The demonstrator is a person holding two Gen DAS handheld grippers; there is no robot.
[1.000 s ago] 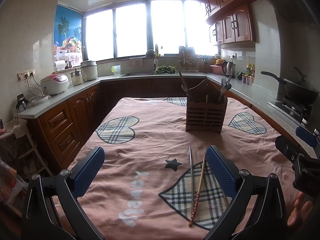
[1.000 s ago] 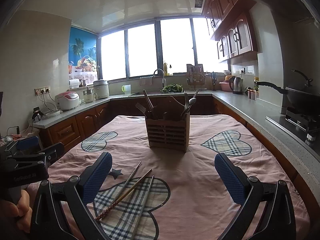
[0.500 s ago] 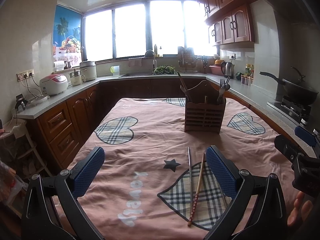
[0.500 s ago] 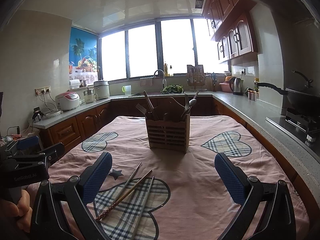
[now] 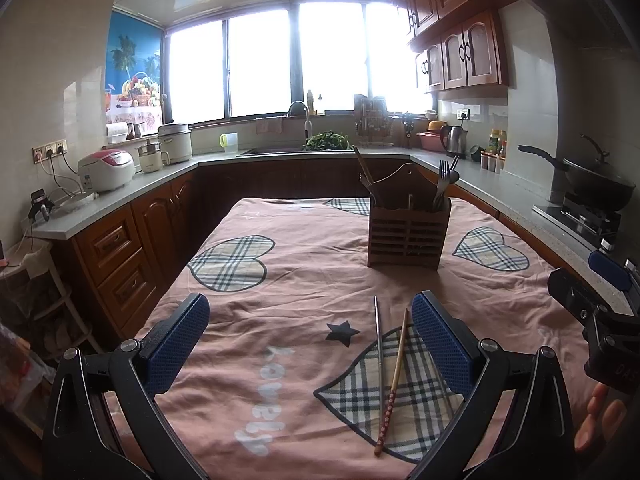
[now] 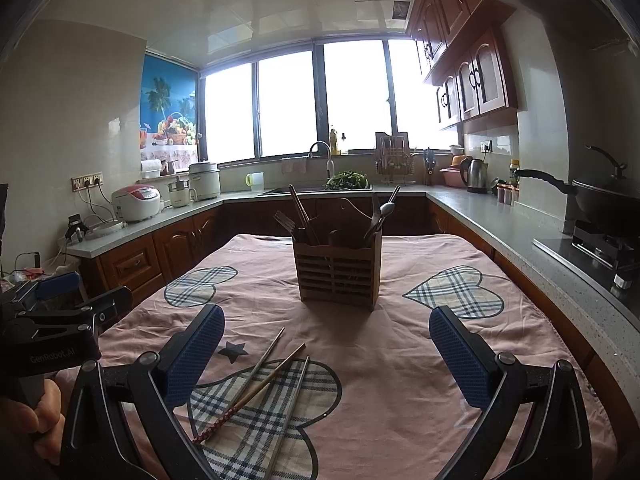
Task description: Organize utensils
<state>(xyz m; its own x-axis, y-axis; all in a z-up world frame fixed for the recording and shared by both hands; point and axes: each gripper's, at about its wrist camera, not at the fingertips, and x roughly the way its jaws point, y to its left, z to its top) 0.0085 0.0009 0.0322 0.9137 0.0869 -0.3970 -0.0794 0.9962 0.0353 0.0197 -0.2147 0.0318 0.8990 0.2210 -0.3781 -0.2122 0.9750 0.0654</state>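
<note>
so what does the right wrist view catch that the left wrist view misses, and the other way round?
Right wrist only: a third loose stick, the second metal chopstick, which the left view's right pad hides, and the left gripper at frame left.
Left wrist only: the right gripper at frame right.
Both: the wooden utensil holder, the red-patterned wooden chopstick, a metal chopstick and the pink cloth. Both grippers are open.

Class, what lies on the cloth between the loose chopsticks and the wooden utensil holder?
Only bare pink tablecloth separates the loose chopsticks from the slatted wooden utensil holder; both wrist views show this.
</note>
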